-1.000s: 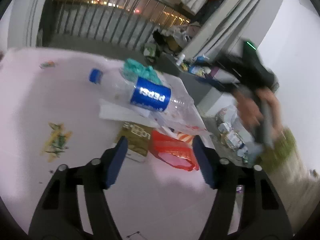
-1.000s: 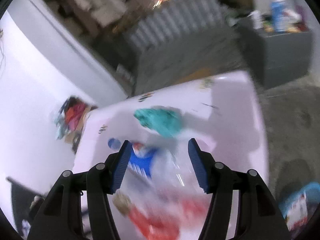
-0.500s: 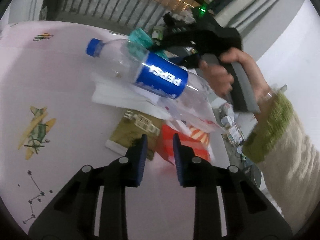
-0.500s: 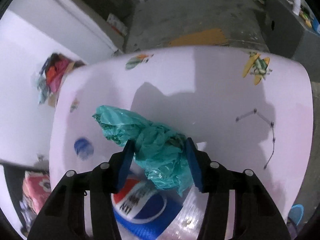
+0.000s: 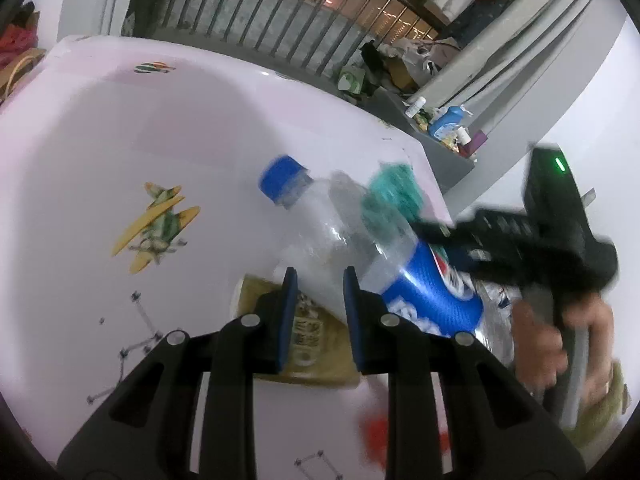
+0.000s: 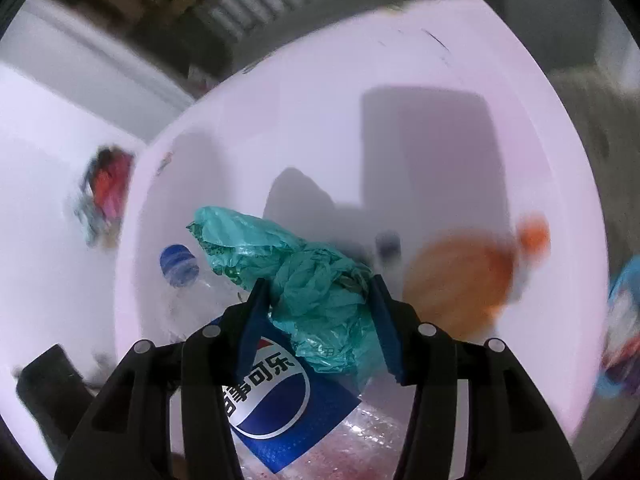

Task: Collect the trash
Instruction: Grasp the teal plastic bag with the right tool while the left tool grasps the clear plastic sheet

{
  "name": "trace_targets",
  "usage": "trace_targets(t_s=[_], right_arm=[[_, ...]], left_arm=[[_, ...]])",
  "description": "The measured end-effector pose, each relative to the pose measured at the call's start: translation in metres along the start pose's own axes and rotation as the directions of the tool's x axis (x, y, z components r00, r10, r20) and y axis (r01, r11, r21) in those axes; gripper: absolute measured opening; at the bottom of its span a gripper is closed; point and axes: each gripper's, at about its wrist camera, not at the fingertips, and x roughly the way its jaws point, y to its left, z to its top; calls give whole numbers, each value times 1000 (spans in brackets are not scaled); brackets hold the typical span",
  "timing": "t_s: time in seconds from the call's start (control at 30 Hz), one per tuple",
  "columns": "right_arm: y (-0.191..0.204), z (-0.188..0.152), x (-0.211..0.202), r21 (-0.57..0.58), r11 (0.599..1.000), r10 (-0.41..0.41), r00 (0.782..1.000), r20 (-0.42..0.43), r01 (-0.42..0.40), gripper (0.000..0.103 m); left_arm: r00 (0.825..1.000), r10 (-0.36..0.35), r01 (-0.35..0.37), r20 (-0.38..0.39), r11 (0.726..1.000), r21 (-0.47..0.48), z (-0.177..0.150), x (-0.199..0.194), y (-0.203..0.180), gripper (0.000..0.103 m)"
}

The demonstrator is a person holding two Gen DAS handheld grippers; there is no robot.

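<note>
Only the left wrist view shows the printed yellow aeroplane (image 5: 156,228) at mid-left on the pink table (image 5: 100,128), the tan packet (image 5: 316,344) lying flat low in the middle, a red blur (image 5: 380,436) at the bottom, the railing (image 5: 280,12) along the top and the grey cabinet (image 5: 440,148) with small containers at upper right. In that view the left gripper (image 5: 318,316) has its blue pads close together over the tan packet, its jaws having just been closing; whether they pinch the packet or the edge of something pale above it I cannot tell. The Pepsi bottle (image 5: 360,248) lies slanting from its blue cap (image 5: 284,178) at centre down to lower right, with the teal plastic bag (image 5: 394,196) behind it. At right, a hand (image 5: 560,344) carries the other black tool.

Only the right wrist view shows a blurred orange-brown round thing (image 6: 460,280) at mid-right and red clutter (image 6: 108,188) off the table at left. There the right gripper (image 6: 320,320) grasps the teal plastic bag, its jaws having just been closing; the crumpled film fills the gap pad to pad and lies on the bottle's blue label.
</note>
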Motion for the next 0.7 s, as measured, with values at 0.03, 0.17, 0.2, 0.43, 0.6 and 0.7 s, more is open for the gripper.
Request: trace_targets(t_s=[0.03, 0.17, 0.2, 0.43, 0.6, 0.7], right_arm=[[-3, -15, -7, 26, 1000, -5, 1000, 26, 4, 50], [-19, -59, -26, 143, 989, 31, 996, 85, -43, 50], [-23, -73, -31, 174, 983, 49, 994, 97, -66, 50], [-34, -104, -52, 236, 963, 99, 984, 145, -131, 50], [-15, -113, -74, 163, 979, 85, 971, 223, -124, 50], [-20, -115, -83, 145, 986, 42, 971, 235, -78, 50]], left_arm=[[1000, 5, -5, 3, 1000, 4, -3, -3, 0, 20], [1000, 20, -20, 9, 1000, 19, -14, -13, -1, 20], [1000, 20, -21, 8, 1000, 21, -17, -17, 1, 20], [1000, 11, -12, 21, 1000, 29, -20, -45, 10, 23], [998, -19, 16, 63, 999, 51, -25, -83, 10, 32], [998, -43, 40, 45, 996, 78, -33, -97, 6, 33]])
